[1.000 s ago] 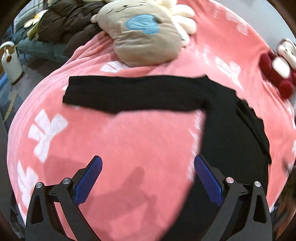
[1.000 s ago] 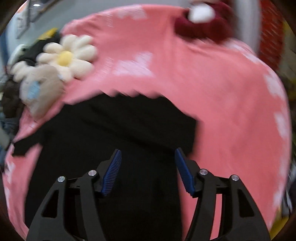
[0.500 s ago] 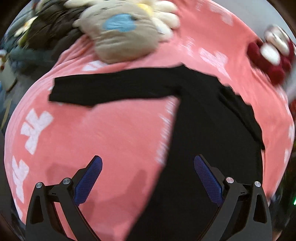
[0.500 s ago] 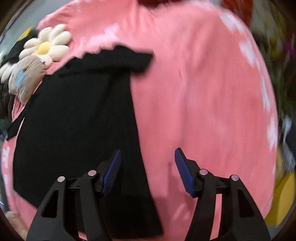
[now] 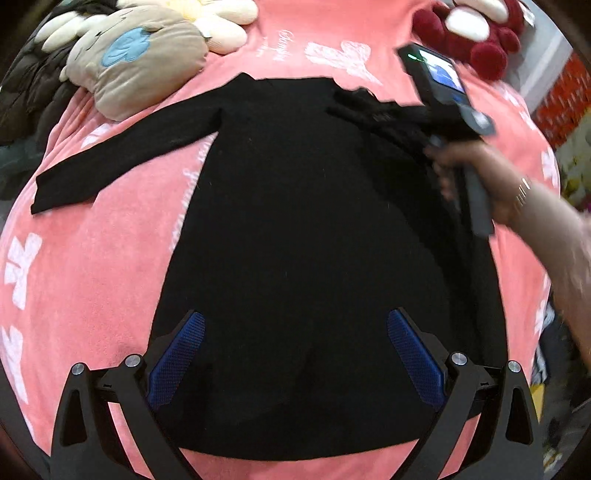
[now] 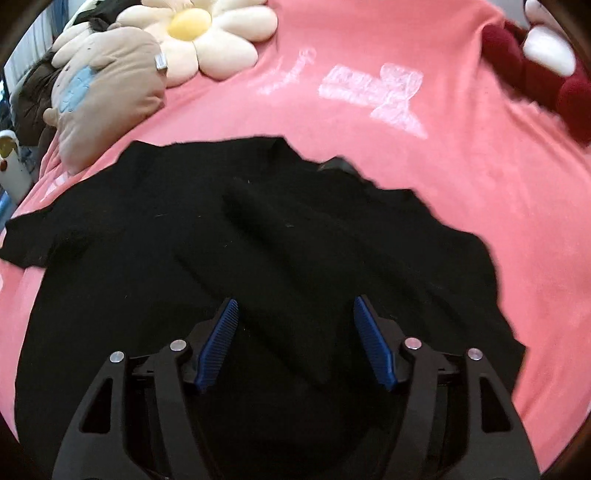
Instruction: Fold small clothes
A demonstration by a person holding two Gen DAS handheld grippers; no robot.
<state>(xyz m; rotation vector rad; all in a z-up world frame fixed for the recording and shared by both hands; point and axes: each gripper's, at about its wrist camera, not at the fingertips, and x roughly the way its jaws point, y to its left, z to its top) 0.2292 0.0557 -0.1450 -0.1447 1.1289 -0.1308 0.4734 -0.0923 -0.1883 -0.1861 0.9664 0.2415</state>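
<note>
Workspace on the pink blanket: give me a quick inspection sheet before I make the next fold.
Surface: pink blanket with white prints, soft and slightly wrinkled.
Job's things: black top lying flat; the sleeve on the view's left is stretched out, the other sleeve is folded over the body.
Clutter: beige plush pillow, daisy cushion, red and white plush toy, all at the far edge, off the top.
Grippers: left gripper open over the lower body; right gripper open over the folded sleeve; neither holds cloth.
Cables: nothing seen.
Surroundings: dark jacket beyond the pillow; the rest is blurred.
</note>
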